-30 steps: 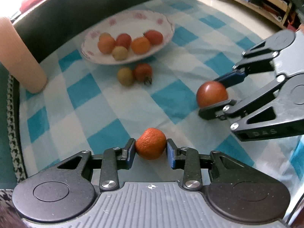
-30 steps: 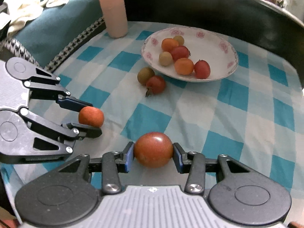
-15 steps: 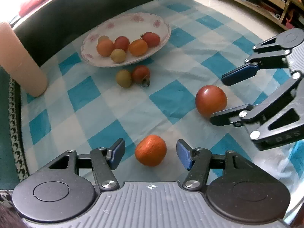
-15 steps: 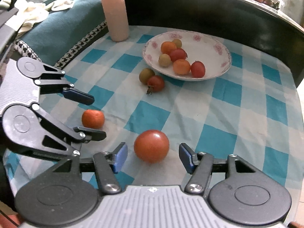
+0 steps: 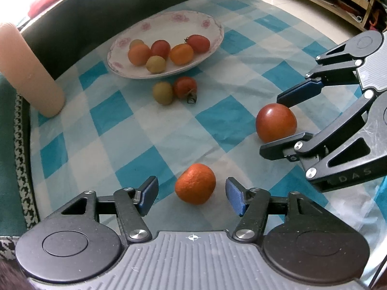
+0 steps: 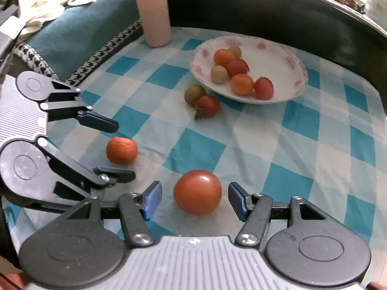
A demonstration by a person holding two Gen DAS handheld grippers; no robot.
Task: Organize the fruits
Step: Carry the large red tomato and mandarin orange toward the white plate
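1. Change since one second ago: both grippers were then clamped on fruit; both have since let go. The left gripper [image 5: 191, 194] has its fingers spread wide, and the orange mandarin [image 5: 195, 183] sits on the cloth between them, touching neither pad. The right gripper [image 6: 194, 200] is likewise spread, with the large red tomato [image 6: 197, 192] resting free between its fingers.

2. Location of released fruit: both pieces lie on the blue-and-white checked tablecloth [image 5: 145, 130] toward the near edge of the table, well apart from the plate — the mandarin toward the left side, the tomato toward the right.

3. Location of remaining fruit: the floral plate [image 5: 212, 24] stands near the far edge and holds six small fruits. A greenish fruit [image 5: 162, 92] and a small red tomato [image 5: 185, 87] with a stem lie touching each other on the cloth just beside the plate's near rim. A pink cylinder [image 5: 29, 72] stands at the far left corner.

4. Meaning for the task: judged from this layout, the two larger fruits now form a separate group away from the plate, or they were set down for regrasping — which cannot be determined.

5. Caution: both round fruits may roll on the soft cloth when the fingers withdraw.
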